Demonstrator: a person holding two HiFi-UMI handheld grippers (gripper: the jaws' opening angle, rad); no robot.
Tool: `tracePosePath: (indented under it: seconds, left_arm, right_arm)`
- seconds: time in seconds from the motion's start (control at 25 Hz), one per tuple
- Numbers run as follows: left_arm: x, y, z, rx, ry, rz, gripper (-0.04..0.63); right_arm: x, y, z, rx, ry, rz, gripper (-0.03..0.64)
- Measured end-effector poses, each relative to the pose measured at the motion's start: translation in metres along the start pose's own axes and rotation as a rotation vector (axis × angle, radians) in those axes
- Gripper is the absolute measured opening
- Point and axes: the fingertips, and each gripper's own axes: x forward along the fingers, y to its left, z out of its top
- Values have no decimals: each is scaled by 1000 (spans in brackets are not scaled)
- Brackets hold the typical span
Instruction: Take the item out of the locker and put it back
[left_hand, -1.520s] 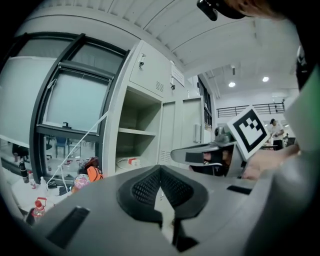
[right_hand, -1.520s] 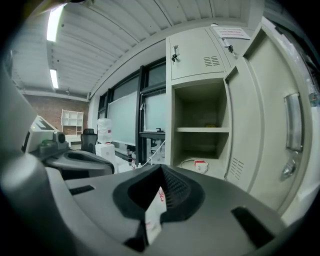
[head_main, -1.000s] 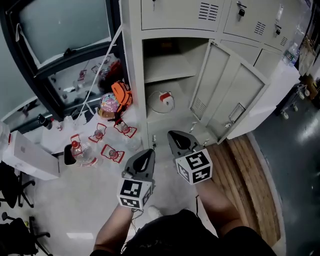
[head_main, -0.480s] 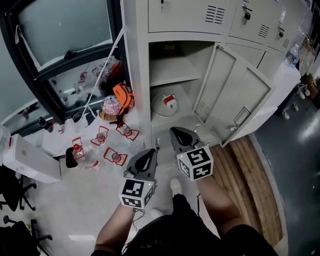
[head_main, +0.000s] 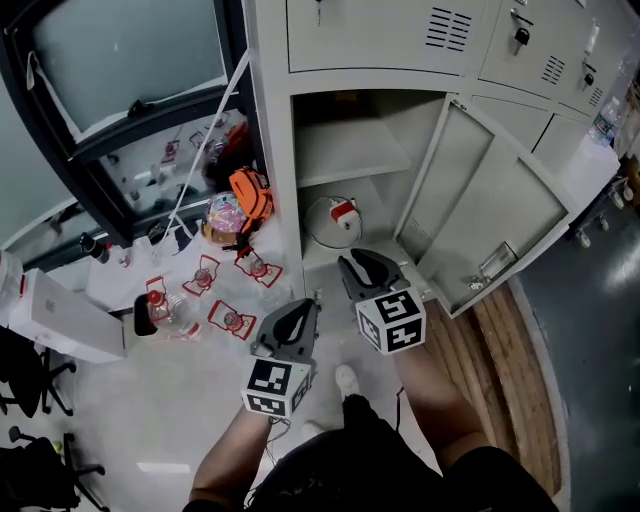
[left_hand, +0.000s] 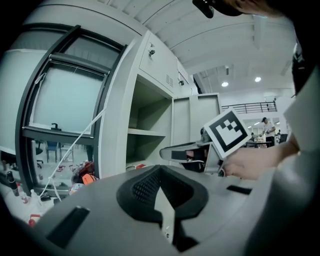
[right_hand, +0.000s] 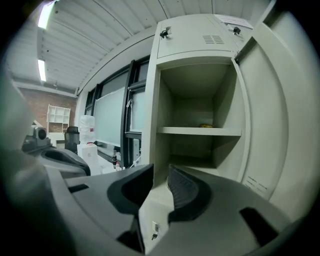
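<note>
Though left gripper (left_hand: 160, 171) is closed, right gripper (right_hand: 160, 171) just opened slightly (both empty).

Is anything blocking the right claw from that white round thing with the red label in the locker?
Nothing visible. The grey metal locker door is swung aside; the right gripper, jaws just opening and empty, faces the white round red-labelled item.

Locker base (head_main: 382, 222) holding white round item (head_main: 333, 219), room floor (head_main: 150, 410) strewn with plastic bottles (head_main: 166, 311)

A workplace locker room: steel lockers (head_main: 380, 40), strip lights (right_hand: 43, 70), office chairs (head_main: 25, 375).
</note>
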Motion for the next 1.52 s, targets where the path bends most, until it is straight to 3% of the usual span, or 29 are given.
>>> tracePosePath:
  seconds: [0.64,1.2,1.52]
  left_arm:
    - [88,24,5,-35,-1,33,3]
    - [118,37,-1,-38,22,47,3]
    - [127,37,-4,-37,26,45,3]
  right_arm:
    - [93,-81,-36,27,116,26,172]
    - [153,-108,-76,5,261,41,279]
    - [169,-122,-90,-1,340,23,291]
